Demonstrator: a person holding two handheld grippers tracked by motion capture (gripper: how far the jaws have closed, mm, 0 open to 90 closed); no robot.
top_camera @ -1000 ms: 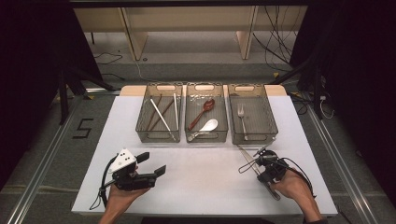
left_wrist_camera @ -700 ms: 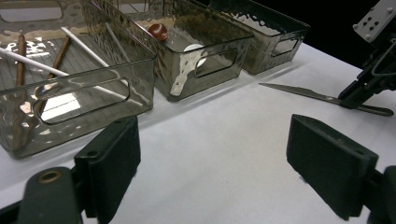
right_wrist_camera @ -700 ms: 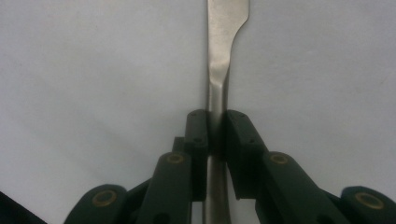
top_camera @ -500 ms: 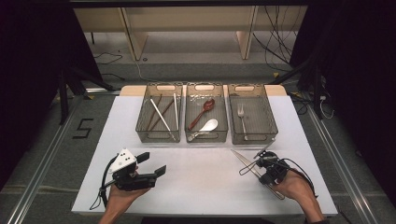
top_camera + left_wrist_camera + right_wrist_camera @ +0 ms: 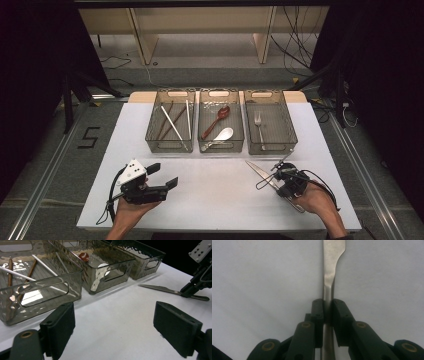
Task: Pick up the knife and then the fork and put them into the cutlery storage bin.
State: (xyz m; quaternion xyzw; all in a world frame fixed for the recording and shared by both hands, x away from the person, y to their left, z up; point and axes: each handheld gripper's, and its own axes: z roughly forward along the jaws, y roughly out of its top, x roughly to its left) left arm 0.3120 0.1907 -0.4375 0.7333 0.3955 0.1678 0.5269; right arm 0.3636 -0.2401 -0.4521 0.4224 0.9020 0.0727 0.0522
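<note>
- The right gripper [image 5: 327, 311] has just been closing; its fingers [image 5: 317, 315] are pinching the knife [image 5: 331, 270] thinly, so it is risking a twist or slip.
- The left gripper [image 5: 112, 330] is idling released above the counter [image 5: 220, 195].

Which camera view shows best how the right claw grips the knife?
The right gripper view: both jaws of the right claw press the knife handle. The high view shows the whole knife small; the left gripper view shows it sideways, far off.

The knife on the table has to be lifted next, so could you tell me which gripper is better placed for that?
Right. The right gripper has just closed its jaws around the knife handle; the left gripper sits open, well away from it.
</note>
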